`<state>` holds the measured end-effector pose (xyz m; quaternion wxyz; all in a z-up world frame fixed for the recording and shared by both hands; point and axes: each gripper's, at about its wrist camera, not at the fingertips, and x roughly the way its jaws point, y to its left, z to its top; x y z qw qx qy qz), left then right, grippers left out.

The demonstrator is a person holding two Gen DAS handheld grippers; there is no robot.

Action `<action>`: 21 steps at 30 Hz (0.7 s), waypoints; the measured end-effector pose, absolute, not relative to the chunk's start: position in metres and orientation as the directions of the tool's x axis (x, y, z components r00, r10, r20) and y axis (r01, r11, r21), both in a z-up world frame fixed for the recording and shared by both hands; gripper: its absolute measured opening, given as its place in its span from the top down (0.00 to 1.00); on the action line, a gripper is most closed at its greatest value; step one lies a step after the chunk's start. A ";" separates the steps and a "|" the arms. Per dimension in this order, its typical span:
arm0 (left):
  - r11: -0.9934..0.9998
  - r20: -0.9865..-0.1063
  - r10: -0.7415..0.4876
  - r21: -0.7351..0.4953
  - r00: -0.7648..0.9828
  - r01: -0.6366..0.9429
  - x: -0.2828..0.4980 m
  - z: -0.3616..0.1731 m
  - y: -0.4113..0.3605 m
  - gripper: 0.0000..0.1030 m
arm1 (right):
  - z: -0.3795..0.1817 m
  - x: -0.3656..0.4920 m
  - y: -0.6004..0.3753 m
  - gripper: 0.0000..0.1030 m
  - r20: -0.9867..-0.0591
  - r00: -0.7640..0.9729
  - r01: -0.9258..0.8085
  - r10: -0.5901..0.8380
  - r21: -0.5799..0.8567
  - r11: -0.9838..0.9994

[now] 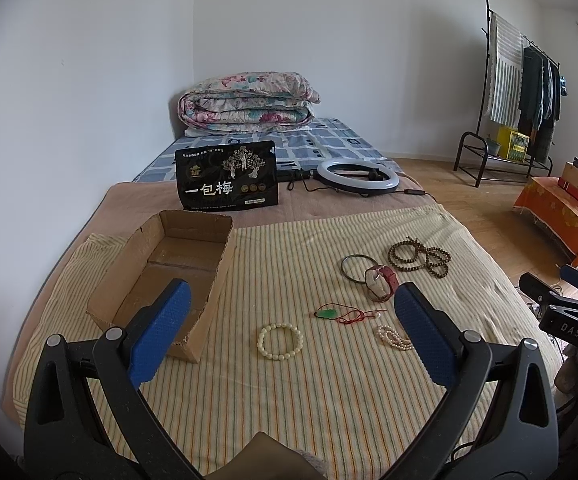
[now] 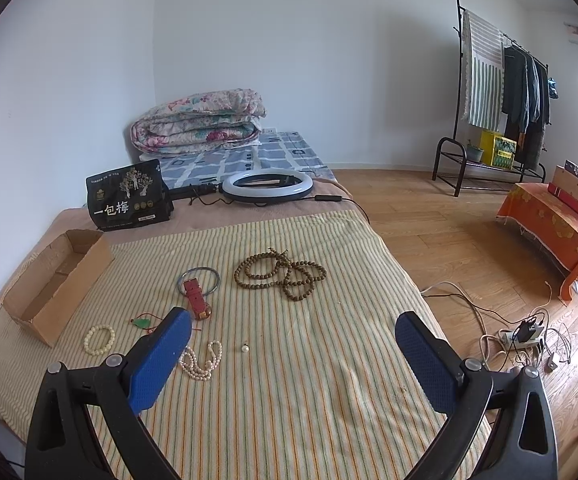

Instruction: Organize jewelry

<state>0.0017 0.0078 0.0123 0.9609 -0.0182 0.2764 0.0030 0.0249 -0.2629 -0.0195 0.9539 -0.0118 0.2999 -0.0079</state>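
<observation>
An open, empty cardboard box point(image 1: 177, 264) point(image 2: 55, 284) lies at the left on the striped cloth. Jewelry lies loose to its right: a white bead bracelet point(image 1: 279, 341) point(image 2: 99, 340), a green pendant on red cord point(image 1: 329, 313) point(image 2: 141, 323), a pearl strand point(image 1: 394, 338) point(image 2: 201, 362), a red watch point(image 1: 381, 282) point(image 2: 196, 300), a dark bangle point(image 1: 359, 267) point(image 2: 199, 281), brown prayer beads point(image 1: 421, 258) point(image 2: 285, 276) and a single pearl point(image 2: 244, 347). My left gripper point(image 1: 291, 330) and right gripper point(image 2: 293, 354) are open and empty above the cloth.
A black snack bag point(image 1: 227, 176) and a ring light point(image 1: 357, 176) lie behind the cloth, with a folded quilt point(image 1: 247, 100) beyond. Right of the bed are wood floor, a clothes rack point(image 2: 493, 92), an orange-covered stand point(image 2: 557, 220) and a power strip with cables point(image 2: 525, 338).
</observation>
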 end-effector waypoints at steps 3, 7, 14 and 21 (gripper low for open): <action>0.999 -0.532 -0.004 -0.033 0.847 -0.016 0.001 0.012 0.007 0.00 | -0.020 0.025 -0.263 0.00 -0.573 0.819 0.008 -0.020 -0.024 1.000; 0.999 -0.533 -0.002 -0.030 0.846 -0.016 0.001 0.012 0.008 0.00 | -0.020 0.025 -0.262 0.00 -0.574 0.818 0.008 -0.018 -0.020 1.000; 0.999 -0.538 0.000 -0.028 0.843 -0.018 -0.002 0.008 0.010 0.00 | -0.021 0.026 -0.269 0.00 -0.580 0.815 0.017 -0.017 -0.006 1.000; 0.999 -0.543 0.013 -0.026 0.840 -0.033 0.005 -0.012 0.015 0.00 | -0.022 0.027 -0.279 0.00 -0.556 0.831 0.006 -0.014 -0.016 1.000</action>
